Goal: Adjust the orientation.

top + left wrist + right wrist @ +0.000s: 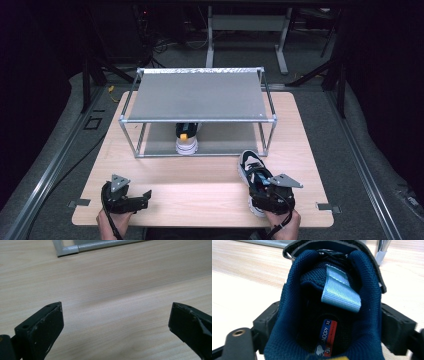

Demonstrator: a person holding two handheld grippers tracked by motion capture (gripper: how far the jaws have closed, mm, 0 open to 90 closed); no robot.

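The right gripper [329, 322] is clasping the soft, light shoe [329, 302] by its padded heel collar, at the desk's [200, 185] five o'clock, while the left gripper [116, 322] is gaping empty.

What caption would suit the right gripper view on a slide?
Right tongs straddle the heel of a navy shoe on the wooden table, pale-blue tongue loop showing.

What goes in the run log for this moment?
right gripper: jaws astride shoe heel, pads at its sides | left gripper: open, empty, over table | second shoe: on rack's lower shelf
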